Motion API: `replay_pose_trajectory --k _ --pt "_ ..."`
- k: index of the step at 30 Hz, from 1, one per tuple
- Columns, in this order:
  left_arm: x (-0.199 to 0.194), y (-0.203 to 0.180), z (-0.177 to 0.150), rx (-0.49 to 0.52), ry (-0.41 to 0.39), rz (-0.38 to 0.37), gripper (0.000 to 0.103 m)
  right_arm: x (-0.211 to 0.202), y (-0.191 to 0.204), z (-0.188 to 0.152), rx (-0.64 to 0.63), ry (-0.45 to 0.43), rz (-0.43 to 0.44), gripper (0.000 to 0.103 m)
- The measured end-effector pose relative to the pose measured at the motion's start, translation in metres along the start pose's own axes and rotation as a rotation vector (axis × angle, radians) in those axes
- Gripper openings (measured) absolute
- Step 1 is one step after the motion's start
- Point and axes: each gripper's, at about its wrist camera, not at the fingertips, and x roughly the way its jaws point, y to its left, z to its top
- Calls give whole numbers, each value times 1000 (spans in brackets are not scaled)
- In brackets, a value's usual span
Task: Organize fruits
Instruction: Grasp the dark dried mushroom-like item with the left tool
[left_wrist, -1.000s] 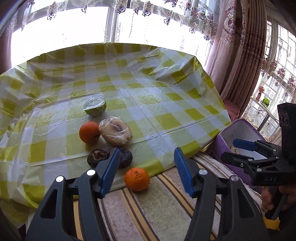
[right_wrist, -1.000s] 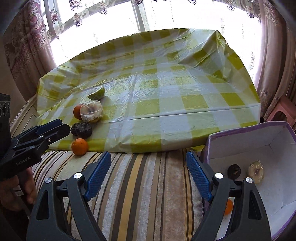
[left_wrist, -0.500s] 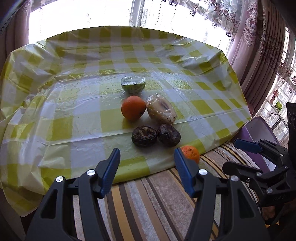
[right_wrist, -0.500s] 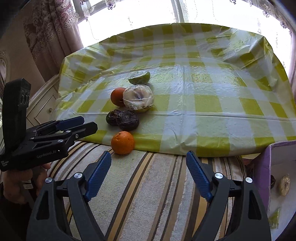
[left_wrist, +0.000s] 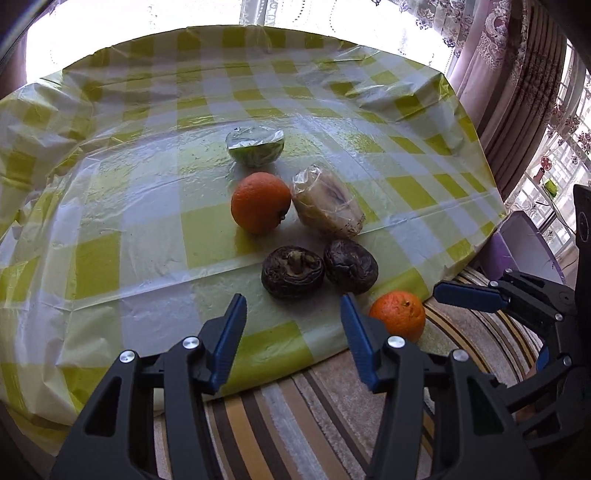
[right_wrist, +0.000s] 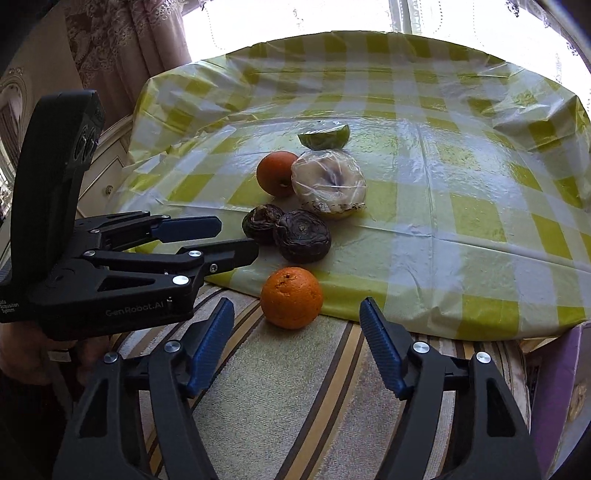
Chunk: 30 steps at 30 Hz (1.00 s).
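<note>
Six fruits lay unsorted on the checked surface (right_wrist: 461, 229), the near orange (right_wrist: 291, 297) at its edge, the purple box (left_wrist: 517, 240) apart; both the left gripper (left_wrist: 293, 321) and right gripper (right_wrist: 297, 326) had just been narrowing, nothing between them.

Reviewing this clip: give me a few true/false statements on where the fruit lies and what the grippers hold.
1. The near orange lies at the edge of the checked cloth. True.
2. The right gripper grips that orange. False: its jaws, just closing, are empty, short of it.
3. Two dark fruits lie side by side. True.
4. The left gripper holds a dark fruit. False: empty, jaws just closing.
5. The green fruit lies nearest the grippers. False: farthest.
</note>
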Motion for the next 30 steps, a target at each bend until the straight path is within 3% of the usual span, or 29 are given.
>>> replay_pose_trajectory --k 12,15,30 --pt "18 -2 15 53 24 0 52 15 4 3 -8 31 4 51" --pt "22 -1 16 59 33 4 45 17 4 4 -5 34 5 43" --pt "17 0 15 57 14 29 39 16 4 2 -3 30 -8 36"
